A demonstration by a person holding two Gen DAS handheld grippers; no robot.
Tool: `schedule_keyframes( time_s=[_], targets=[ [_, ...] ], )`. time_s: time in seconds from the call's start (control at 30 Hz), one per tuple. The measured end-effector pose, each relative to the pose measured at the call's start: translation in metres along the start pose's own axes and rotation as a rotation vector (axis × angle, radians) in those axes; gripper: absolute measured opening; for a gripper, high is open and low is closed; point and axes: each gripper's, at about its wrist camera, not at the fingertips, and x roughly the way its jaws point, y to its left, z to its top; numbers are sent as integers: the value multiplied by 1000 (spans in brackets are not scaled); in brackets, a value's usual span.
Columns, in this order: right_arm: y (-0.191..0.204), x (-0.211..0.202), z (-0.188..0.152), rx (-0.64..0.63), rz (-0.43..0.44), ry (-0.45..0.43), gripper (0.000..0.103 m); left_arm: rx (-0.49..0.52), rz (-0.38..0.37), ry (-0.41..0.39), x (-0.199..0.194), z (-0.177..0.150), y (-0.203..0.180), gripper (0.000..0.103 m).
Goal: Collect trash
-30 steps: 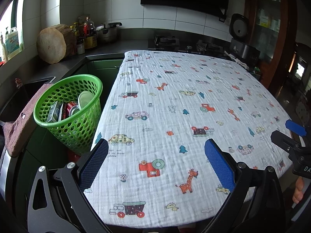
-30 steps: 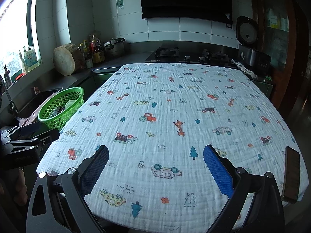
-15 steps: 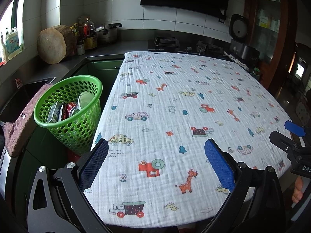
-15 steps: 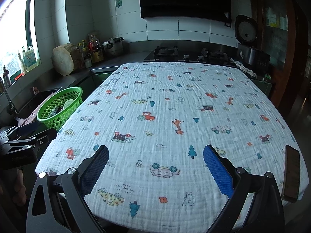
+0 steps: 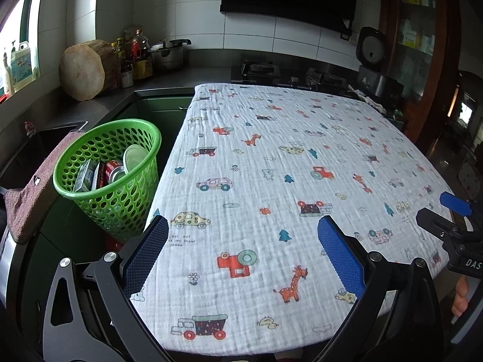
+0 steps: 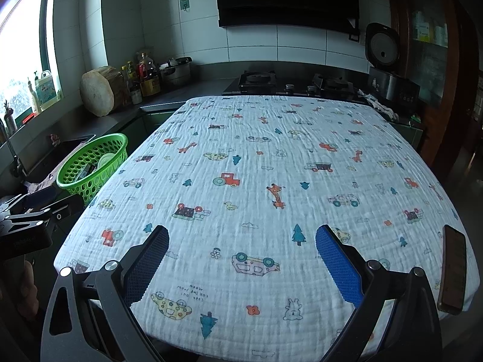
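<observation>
— Anything moved since the earlier frame?

— Barely anything on the left wrist view: the right gripper (image 5: 452, 211) at the far right edge has drifted slightly lower, and the rest sits as it did. The left gripper (image 5: 243, 250) hangs over the near edge of the table (image 5: 271, 150) with its blue pads spread wide and nothing between them.

— And the trash?

— It lies in the green basket (image 5: 105, 138) just beside the table's left edge: a carton (image 5: 85, 175), a red can (image 5: 113, 169) and a white cup (image 5: 134, 157) inside. A brown towel (image 5: 33, 193) drapes over the sink edge next to it.

— What about the right wrist view?

— That view has crept a little toward the table. The right gripper (image 6: 241, 256) is also wide apart and holds nothing, above the patterned cloth (image 6: 271, 166). A dark phone (image 6: 452, 271) lies on the cloth at the near right corner. The basket (image 6: 93, 163) shows at the left, with the left gripper (image 6: 39, 202) near it.
</observation>
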Motion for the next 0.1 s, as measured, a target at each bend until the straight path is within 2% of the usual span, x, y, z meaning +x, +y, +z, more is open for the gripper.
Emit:
schedule_keyframes(
  time_s=[0.1],
  targets=[
    [0,1,0,0,2,-3,95,4,7,-6,-1,-1,0,98]
  ],
)
